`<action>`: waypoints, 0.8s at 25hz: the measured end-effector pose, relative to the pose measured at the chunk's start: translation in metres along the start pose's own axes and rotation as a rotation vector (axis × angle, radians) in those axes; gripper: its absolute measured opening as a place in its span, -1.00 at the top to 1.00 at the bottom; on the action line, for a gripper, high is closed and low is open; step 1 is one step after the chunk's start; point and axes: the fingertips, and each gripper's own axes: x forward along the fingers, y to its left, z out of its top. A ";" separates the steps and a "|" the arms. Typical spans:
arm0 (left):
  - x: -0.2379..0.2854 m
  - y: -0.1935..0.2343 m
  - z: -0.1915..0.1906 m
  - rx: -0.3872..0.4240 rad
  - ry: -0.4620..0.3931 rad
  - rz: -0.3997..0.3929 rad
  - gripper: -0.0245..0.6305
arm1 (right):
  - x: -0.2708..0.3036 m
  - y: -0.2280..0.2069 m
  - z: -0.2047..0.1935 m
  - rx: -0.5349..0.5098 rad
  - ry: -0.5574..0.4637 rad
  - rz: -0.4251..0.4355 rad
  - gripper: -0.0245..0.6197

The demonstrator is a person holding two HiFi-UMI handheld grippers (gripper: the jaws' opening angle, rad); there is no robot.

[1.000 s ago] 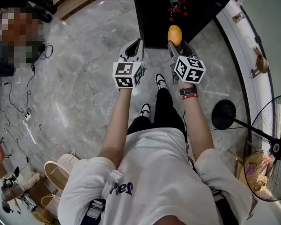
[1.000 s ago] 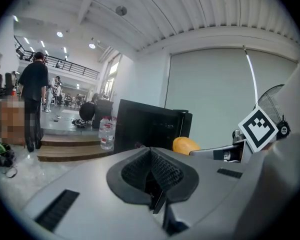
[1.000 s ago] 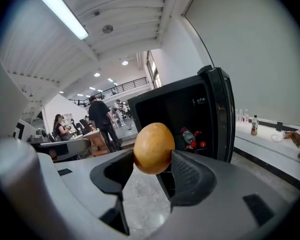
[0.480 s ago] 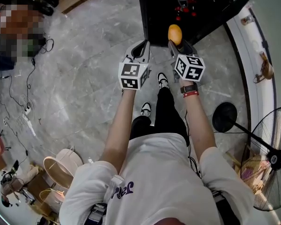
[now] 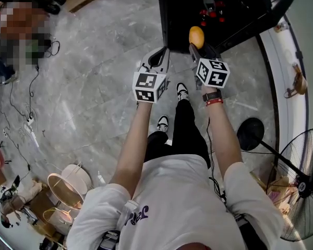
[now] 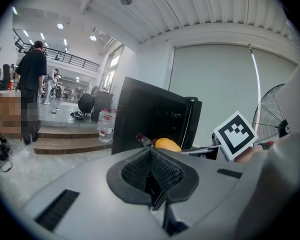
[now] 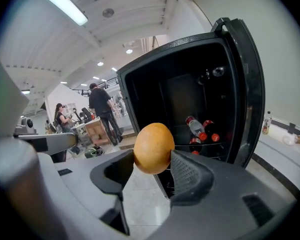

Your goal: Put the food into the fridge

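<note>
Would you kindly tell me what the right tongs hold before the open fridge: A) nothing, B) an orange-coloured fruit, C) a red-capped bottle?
B: the right tongs pinch the orange-coloured fruit between both pads, while the red-capped bottles lie inside the fridge.

- Right gripper (image 5: 197, 46) grips a round orange-yellow fruit (image 5: 196, 37) at the mouth of the open black fridge (image 5: 173, 14).
- Left gripper (image 5: 162, 54) hangs beside it, over grey marble floor (image 5: 94, 87).
- Red-capped bottles (image 5: 211, 12) lie inside the fridge.
</note>
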 end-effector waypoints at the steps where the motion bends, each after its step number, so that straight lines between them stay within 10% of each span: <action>1: 0.003 0.002 0.000 -0.002 0.000 -0.001 0.87 | 0.006 -0.002 0.000 -0.001 0.005 0.000 0.16; 20: 0.054 0.017 -0.008 0.019 -0.007 -0.053 0.87 | 0.095 -0.041 0.008 -0.064 0.027 -0.016 0.16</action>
